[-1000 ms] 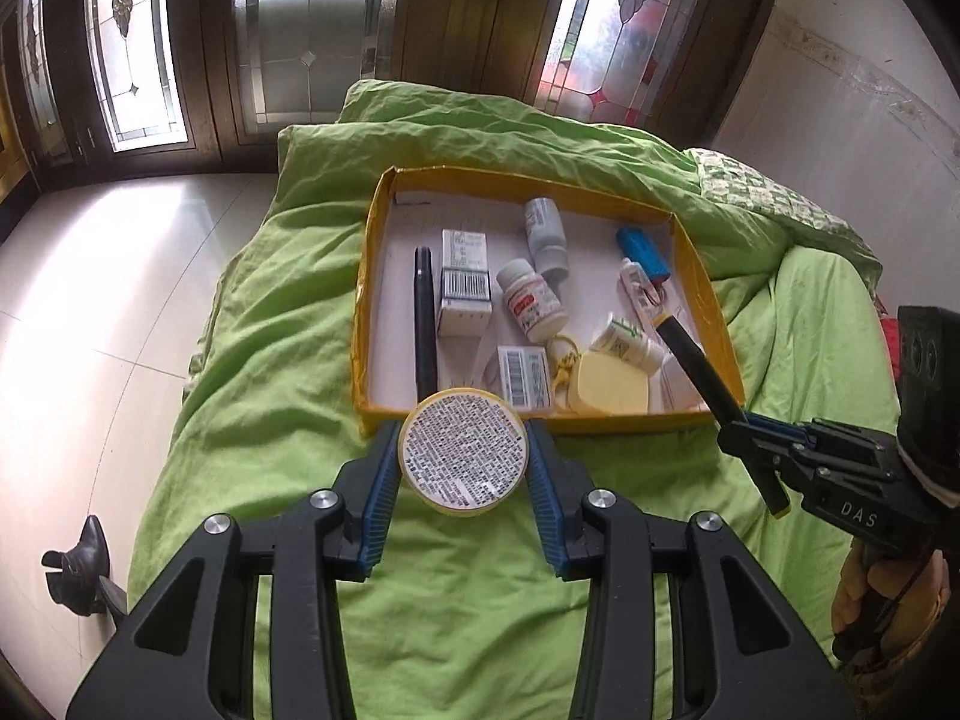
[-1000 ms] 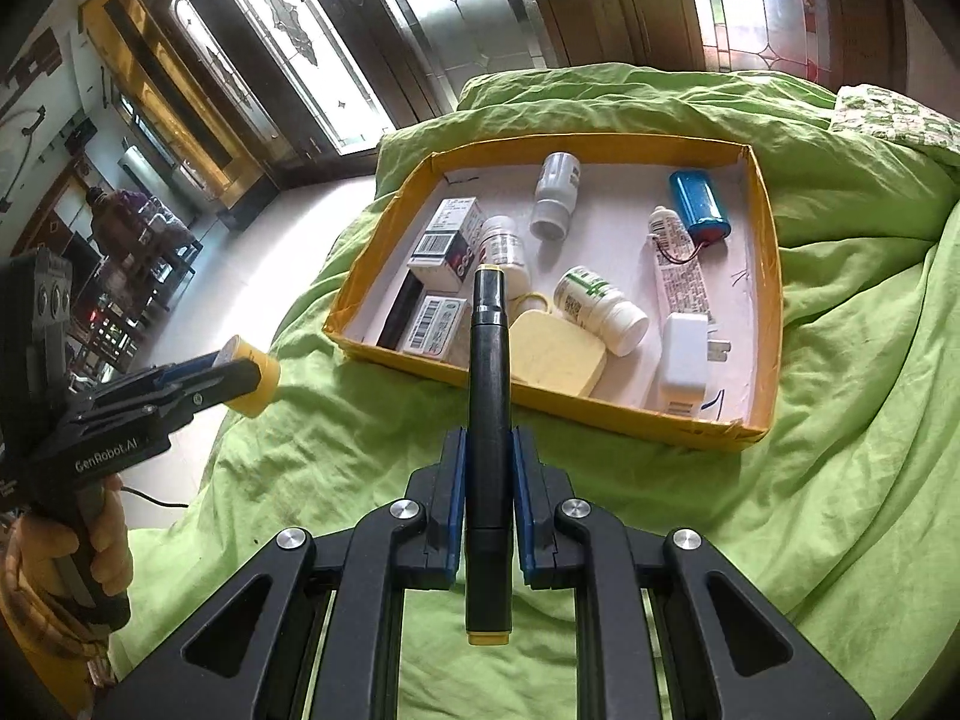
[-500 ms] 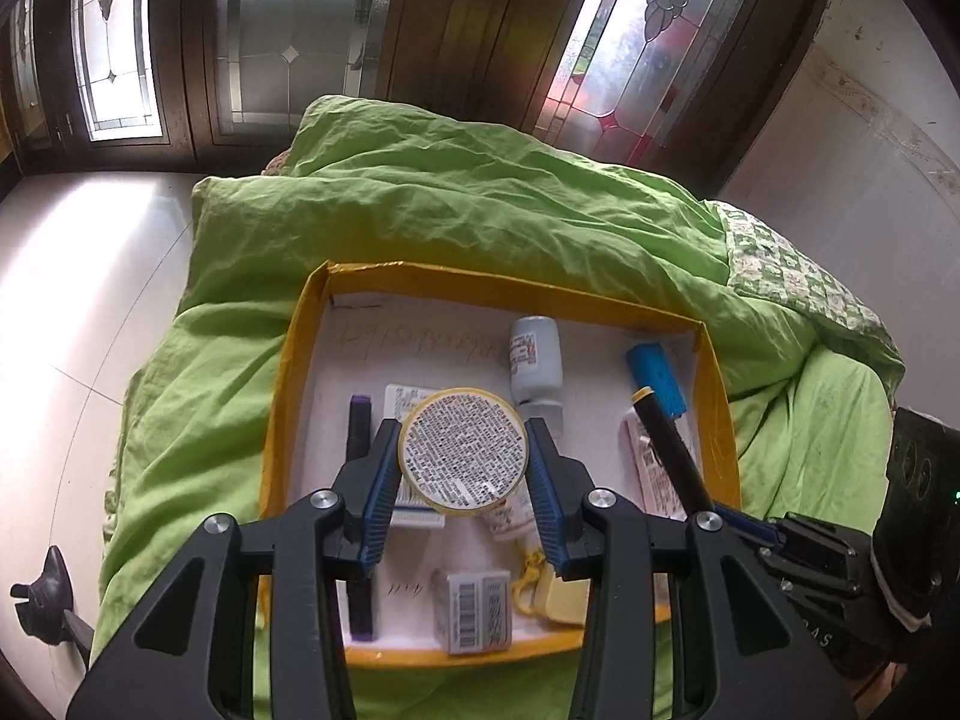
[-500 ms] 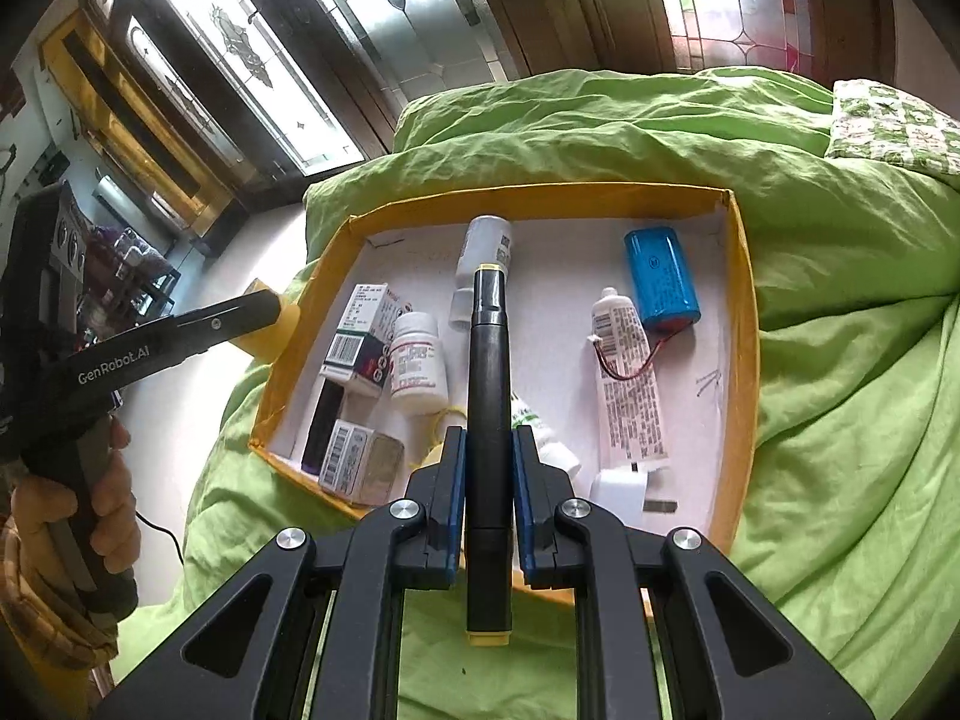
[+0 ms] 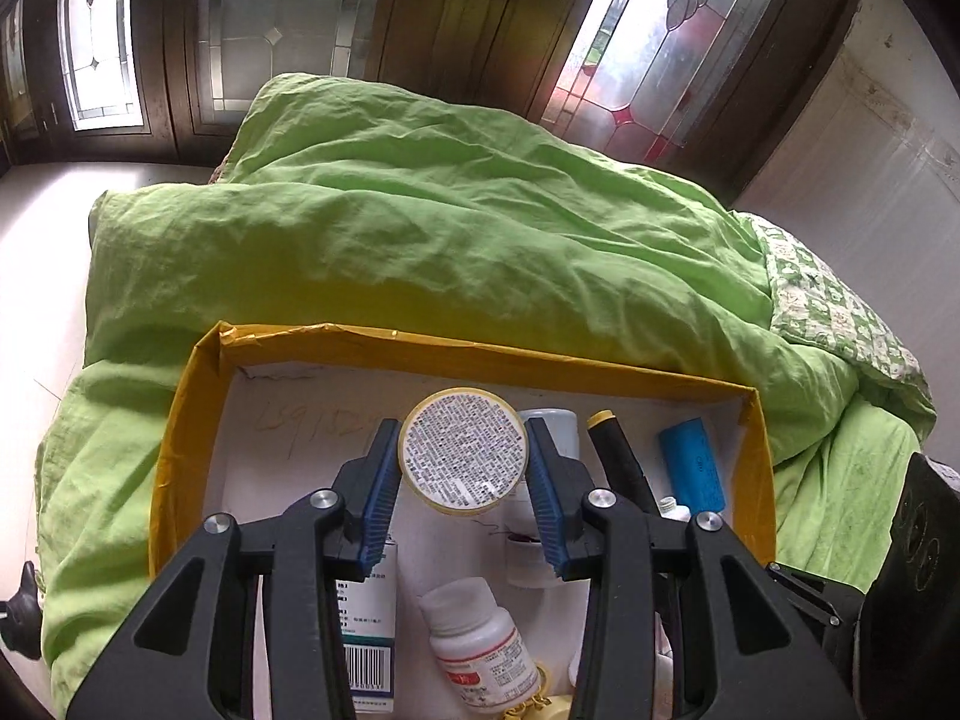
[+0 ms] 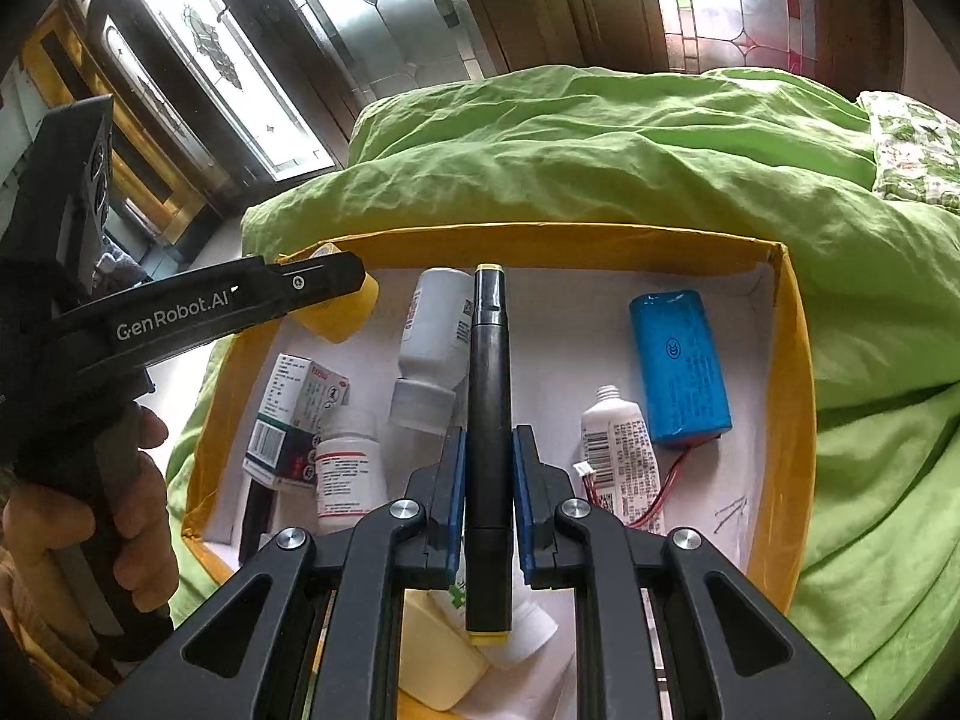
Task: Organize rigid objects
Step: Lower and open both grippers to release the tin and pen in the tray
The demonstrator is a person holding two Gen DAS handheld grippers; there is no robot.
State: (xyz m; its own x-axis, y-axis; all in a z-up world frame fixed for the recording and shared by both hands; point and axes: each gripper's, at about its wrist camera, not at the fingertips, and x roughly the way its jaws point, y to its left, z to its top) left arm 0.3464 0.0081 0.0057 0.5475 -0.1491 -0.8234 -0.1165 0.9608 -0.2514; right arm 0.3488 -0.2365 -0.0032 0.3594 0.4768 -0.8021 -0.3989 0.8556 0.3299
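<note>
Two tools grip: left tool point(image 5: 463, 468) one round tin point(image 5: 463, 450), right tool point(image 6: 487, 492) one black pen point(image 6: 489, 420).

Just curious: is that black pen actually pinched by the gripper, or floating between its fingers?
Touching. The right wrist view shows both blue pads of the right gripper pressed against the pen, no gap either side.

Both wrist views look steeply down and forward from close above the yellow-walled, white-floored cardboard tray point(image 5: 186, 420) point(image 6: 786, 360), which fills each lower frame. Both share the tray, the blue cylindrical battery pack point(image 5: 690, 462) point(image 6: 678, 360), the rumpled green bed cover point(image 5: 420, 210) point(image 6: 600, 150) and stained-glass windows across the top.
</note>
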